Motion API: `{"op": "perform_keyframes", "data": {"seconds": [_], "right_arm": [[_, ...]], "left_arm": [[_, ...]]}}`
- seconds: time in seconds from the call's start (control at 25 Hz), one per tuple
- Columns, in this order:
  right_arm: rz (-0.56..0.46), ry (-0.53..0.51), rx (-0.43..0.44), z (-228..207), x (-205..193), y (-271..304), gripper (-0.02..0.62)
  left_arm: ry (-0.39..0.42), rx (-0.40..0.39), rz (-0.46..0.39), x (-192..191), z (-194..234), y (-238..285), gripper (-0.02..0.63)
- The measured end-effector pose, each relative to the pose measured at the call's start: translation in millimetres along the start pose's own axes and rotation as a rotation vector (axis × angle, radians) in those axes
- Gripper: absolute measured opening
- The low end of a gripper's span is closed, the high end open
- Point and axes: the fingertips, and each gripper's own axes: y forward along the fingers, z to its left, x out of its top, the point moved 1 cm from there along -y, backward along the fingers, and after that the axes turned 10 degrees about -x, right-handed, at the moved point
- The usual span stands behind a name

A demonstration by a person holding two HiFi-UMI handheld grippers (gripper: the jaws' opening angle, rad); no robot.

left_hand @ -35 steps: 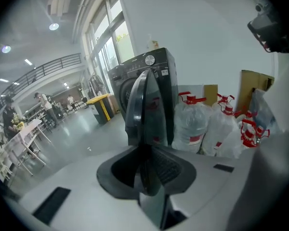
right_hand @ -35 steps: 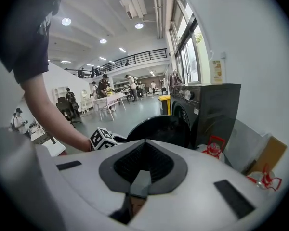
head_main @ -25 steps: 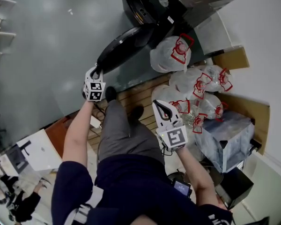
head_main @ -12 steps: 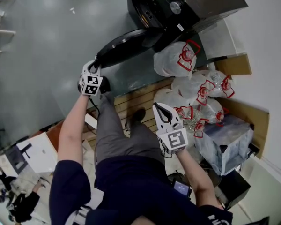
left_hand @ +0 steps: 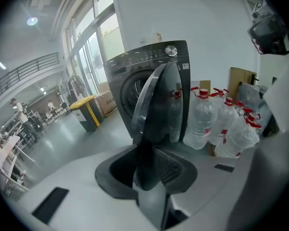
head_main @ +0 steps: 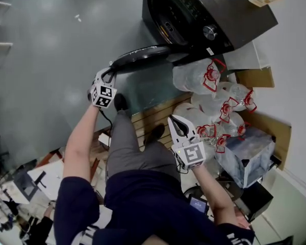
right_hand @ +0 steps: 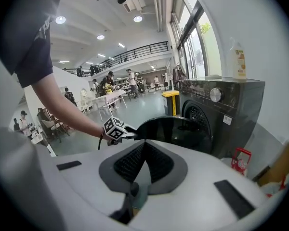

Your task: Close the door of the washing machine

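Door (head_main: 140, 56) stands wide open, left gripper (head_main: 110, 71) clamped on its free edge; risks are slip and pinch.
Rim is thin and curved, so if the hand doesn't follow the hinge arc the edge can slide out of the pads and the door stops short, unlatched. Holding the rim all the way in could trap the fingertips betw. door and washing machine (head_main: 209, 14) front, so prob. needs a let-go and a push near the end. Door hangs from the hinge side by the water bottles (head_main: 204, 78), edge-on to the L jaws, rim sitting betw. the pads. Right gripper (head_main: 176, 120) is closed on nothing, well apart from the door, over the bottles side.
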Motion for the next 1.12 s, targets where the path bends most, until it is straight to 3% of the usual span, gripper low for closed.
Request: {"op": "perform_keyframes", "data": {"seconds": [0.48,0.72,1.12], "right_arm": [[0.005,0.051,-0.105,40,98,108,0.020],[0.009,0.054,-0.089,38,120,129,0.020],[0.029,0.063,-0.036,-2,137,162,0.020]], "left_arm": [[0.127,-0.191,0.006,38,91,45,0.104],[0.128,-0.204,0.024,54,116,64,0.110],[0.149,-0.240,0.073,78,146,89,0.115]]}}
